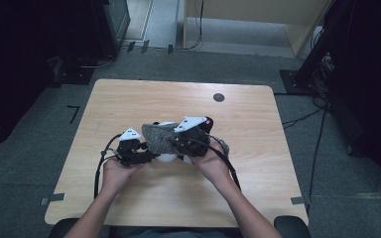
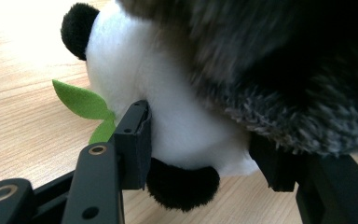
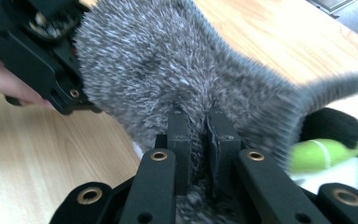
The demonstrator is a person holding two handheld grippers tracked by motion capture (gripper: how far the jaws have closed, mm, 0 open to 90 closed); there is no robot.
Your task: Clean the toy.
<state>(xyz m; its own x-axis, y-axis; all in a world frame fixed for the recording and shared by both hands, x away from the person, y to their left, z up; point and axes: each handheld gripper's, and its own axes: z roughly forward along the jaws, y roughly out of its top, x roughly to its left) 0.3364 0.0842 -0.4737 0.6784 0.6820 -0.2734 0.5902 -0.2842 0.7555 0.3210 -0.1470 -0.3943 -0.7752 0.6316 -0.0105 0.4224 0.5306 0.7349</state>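
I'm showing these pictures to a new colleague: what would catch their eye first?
Probably the panda plush toy at the middle of the wooden table, clamped by the left gripper. Over it lies a grey furry cloth, pinched in the right gripper. A green felt leaf sticks out beside the panda.

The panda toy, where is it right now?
In the high view the panda toy sits at the middle of the wooden table, mostly under the grey furry cloth. The left gripper clamps its white body, and the right gripper pinches the cloth.
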